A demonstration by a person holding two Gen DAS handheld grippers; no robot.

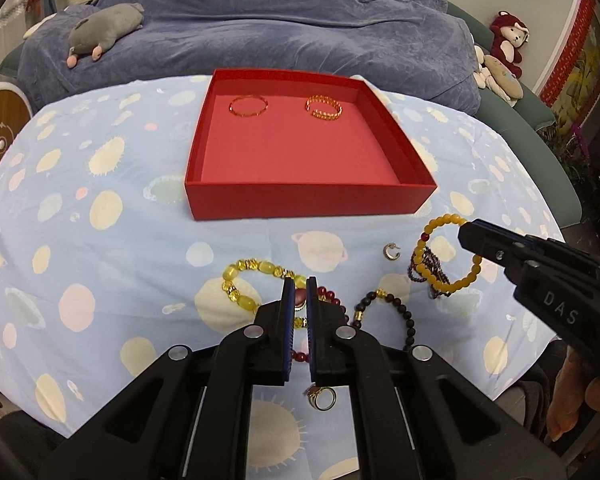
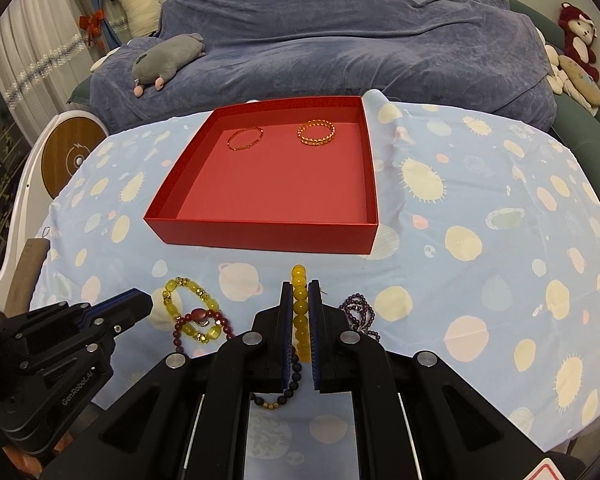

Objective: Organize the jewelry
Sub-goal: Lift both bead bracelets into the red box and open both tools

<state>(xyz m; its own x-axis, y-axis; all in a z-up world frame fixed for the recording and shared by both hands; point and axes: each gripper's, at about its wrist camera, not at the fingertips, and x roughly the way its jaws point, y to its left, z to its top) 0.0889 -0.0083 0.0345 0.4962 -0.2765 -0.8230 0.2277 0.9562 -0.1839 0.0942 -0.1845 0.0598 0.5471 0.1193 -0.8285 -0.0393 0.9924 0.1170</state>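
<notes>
Along the near edge of the desk (image 2: 480, 208), I have the right hand-held gripper (image 2: 300, 312) clenched on the amber bead bracelet (image 2: 300, 312), apparently lifting it clear of the purple strand (image 2: 360, 314) toward the red box (image 1: 300, 204), where two gold bangles (image 1: 249, 105) lie by the far wall. The left hand-held gripper (image 1: 299, 292) is nearly closed over the red bead bracelet (image 1: 328, 295); I cannot tell if it grips. Only its camera shows the gold ring (image 1: 323, 398) and small earring (image 1: 391, 251).

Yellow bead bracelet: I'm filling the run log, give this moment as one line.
right gripper: shut on yellow bead bracelet | left gripper: shut, holding nothing | red box: two gold bangles inside
</notes>
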